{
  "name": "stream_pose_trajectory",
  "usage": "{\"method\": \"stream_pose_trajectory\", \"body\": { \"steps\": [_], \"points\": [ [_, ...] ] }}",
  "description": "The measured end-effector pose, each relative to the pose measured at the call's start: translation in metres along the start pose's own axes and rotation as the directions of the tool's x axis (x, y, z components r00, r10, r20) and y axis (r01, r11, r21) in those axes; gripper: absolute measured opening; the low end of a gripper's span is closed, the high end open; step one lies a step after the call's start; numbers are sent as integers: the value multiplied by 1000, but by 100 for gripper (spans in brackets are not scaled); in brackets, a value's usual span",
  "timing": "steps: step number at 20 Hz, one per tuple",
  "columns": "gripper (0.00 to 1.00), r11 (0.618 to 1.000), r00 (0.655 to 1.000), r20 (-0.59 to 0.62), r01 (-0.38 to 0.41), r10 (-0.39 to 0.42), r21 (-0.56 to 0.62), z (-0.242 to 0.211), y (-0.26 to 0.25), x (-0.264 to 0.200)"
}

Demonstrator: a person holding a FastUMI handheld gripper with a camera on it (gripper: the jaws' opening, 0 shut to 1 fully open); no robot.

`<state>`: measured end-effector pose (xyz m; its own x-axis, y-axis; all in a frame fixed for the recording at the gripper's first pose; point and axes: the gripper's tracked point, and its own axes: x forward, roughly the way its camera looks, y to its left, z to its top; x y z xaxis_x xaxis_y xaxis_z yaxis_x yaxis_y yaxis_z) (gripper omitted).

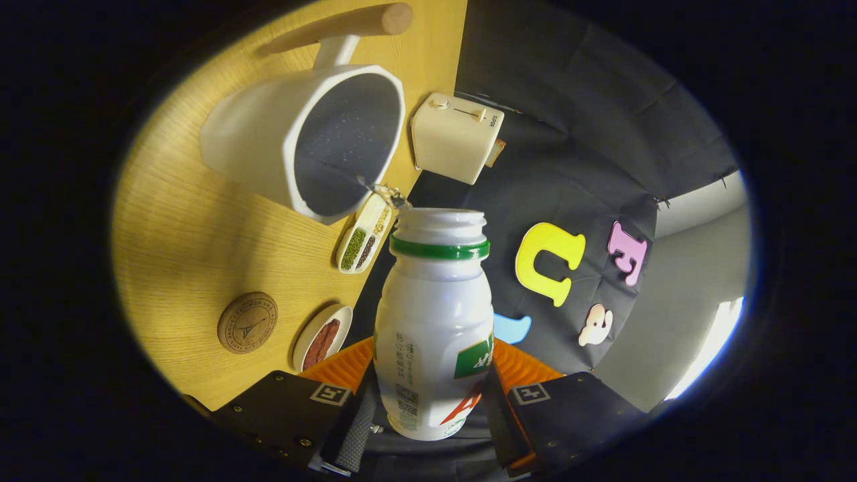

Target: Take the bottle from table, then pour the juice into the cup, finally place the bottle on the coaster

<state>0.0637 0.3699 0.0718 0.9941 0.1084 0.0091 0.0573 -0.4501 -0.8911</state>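
Note:
My gripper (428, 388) is shut on a white plastic bottle (434, 321) with a green neck ring and no cap. The whole view is rolled sideways, so the bottle is tilted over. Its open mouth points at the white cup (315, 137), a large pot-like cup with a dark inside and a wooden handle. A thin stream of clear liquid (381, 191) runs from the bottle's mouth over the cup's rim. A round cork coaster (247, 323) lies on the wooden table (194, 227), beside the fingers and apart from the cup.
A cream toaster (455, 137) stands at the table's edge beyond the cup. An oblong dish of green and dark beans (365, 234) and a small round dish with a reddish filling (323, 338) lie near the bottle.

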Motion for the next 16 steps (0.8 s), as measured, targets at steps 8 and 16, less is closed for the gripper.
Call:
{"method": "stream_pose_trajectory", "body": {
  "steps": [8, 16],
  "points": [
    [72, 998, 1000, -3, -4, 3, -56, 1, 0, -3],
    [72, 994, 1000, 1, 6, -6, -110, 5, -5, -4]
  ]
}}
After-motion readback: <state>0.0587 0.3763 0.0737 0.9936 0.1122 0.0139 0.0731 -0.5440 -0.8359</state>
